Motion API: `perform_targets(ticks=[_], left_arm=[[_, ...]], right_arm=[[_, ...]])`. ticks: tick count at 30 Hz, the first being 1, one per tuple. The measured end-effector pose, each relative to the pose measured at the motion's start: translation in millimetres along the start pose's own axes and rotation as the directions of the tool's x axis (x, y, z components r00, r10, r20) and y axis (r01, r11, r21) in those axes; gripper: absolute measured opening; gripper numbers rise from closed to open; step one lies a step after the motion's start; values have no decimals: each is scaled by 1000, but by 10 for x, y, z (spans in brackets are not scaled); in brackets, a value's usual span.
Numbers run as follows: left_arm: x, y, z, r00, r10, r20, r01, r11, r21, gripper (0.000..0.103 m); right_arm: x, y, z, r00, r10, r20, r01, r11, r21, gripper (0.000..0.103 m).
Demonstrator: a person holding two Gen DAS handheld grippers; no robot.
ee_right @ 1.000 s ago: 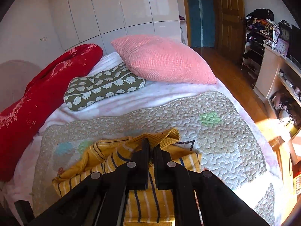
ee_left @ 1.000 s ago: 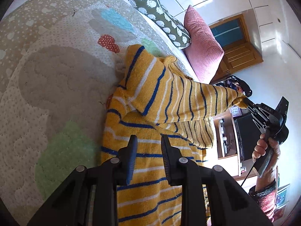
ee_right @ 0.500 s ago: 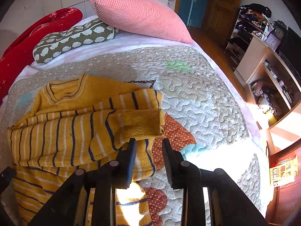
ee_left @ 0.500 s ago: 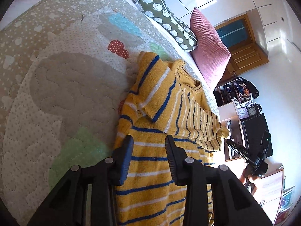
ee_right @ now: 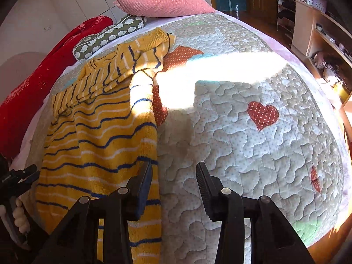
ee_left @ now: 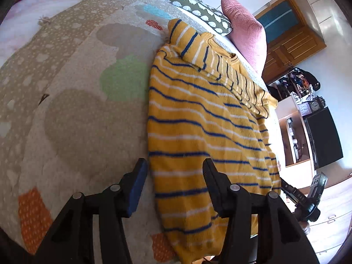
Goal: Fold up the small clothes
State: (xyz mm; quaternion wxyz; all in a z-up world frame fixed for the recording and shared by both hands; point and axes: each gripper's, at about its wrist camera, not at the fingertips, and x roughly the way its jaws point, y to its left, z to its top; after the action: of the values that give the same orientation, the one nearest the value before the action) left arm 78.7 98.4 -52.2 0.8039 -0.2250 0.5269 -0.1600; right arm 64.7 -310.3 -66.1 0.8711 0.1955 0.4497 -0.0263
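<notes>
Sweater (ee_left: 204, 132) flat mid-frame on quilt (ee_left: 72, 101), sleeves folded across top. Left gripper (ee_left: 172, 165) wide open over left hem edge, holding nothing. Right gripper (ee_right: 173, 171) wide open, empty, astride right hem edge; bare quilt right of frame.

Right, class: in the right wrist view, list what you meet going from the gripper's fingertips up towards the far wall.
Right gripper → patchwork quilt → yellow striped sweater's folded sleeve → pink pillow → white wardrobe doors.
</notes>
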Motion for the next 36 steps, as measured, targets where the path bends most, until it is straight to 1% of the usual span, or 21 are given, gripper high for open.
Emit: perform_targets(ticks=[2, 4, 6, 8, 10, 12, 13, 15, 17, 18, 20, 22, 25, 27, 29, 30, 32, 34, 35, 36], left_arm=[[-89, -16, -240, 1000, 25, -16, -24, 1000, 6, 53], [-127, -2, -463, 999, 14, -37, -15, 1000, -20, 53], [-119, -3, -621, 999, -2, -41, 1, 999, -32, 53], [-96, -54, -686, 999, 11, -34, -11, 1000, -13, 54], [-64, -125, -711, 999, 25, -33, -24, 1000, 20, 59], [-22, -177, -710, 999, 21, -33, -20, 999, 36, 63], [-14, -198, -719, 999, 7, -35, -5, 999, 39, 64], [21, -249, -710, 997, -61, -56, 62, 998, 27, 65], [74, -292, -727, 985, -145, -91, 145, 989, 1, 65], [101, -305, -735, 980, -173, -102, 173, 985, -12, 65], [163, -326, -739, 971, -209, -117, 206, 978, -34, 65], [201, -335, -723, 965, -230, -123, 225, 973, -53, 65], [217, -350, -698, 958, -252, -133, 245, 967, -69, 64], [201, -367, -701, 953, -270, -140, 265, 963, -52, 58], [205, -411, -709, 952, -262, -155, 263, 965, -17, 35], [207, -422, -708, 954, -254, -158, 257, 966, 0, 30], [221, -418, -702, 958, -241, -154, 245, 970, 5, 29], [255, -367, -684, 955, -254, -152, 253, 967, -31, 29], [277, -352, -670, 954, -257, -153, 253, 966, -43, 35], [304, -350, -656, 953, -259, -157, 255, 966, -47, 38]], right_arm=[[-7, -86, -133, 998, 68, 8, -69, 997, 40, 44], [-24, -132, -270, 993, 120, 22, -121, 991, 57, 45], [-74, -134, -381, 986, 159, 42, -161, 986, 52, 45], [-126, -145, -469, 978, 202, 59, -205, 977, 52, 45], [-145, -153, -541, 969, 240, 65, -244, 968, 60, 45], [-178, -164, -618, 963, 257, 74, -262, 963, 59, 45], [-201, -161, -657, 962, 261, 78, -265, 963, 54, 45], [-253, -173, -734, 959, 273, 83, -277, 959, 51, 45], [-283, -181, -791, 950, 301, 81, -306, 950, 56, 45], [-296, -184, -827, 946, 314, 80, -319, 946, 59, 45], [-276, -161, -850, 934, 350, 73, -354, 933, 65, 45], [-252, -118, -867, 921, 385, 65, -389, 919, 72, 45], [-309, -116, -921, 907, 408, 102, -417, 902, 107, 45], [-342, -142, -954, 908, 399, 124, -414, 900, 137, 46], [-357, -151, -962, 914, 382, 137, -400, 905, 143, 49], [-361, -149, -963, 917, 375, 135, -392, 909, 143, 50], [-340, -121, -943, 919, 373, 127, -390, 910, 145, 50], [-292, -34, -911, 922, 371, 108, -383, 915, 125, 50], [-266, 31, -905, 927, 362, 97, -372, 923, 103, 50], [-237, 96, -903, 933, 349, 88, -356, 931, 82, 50]])
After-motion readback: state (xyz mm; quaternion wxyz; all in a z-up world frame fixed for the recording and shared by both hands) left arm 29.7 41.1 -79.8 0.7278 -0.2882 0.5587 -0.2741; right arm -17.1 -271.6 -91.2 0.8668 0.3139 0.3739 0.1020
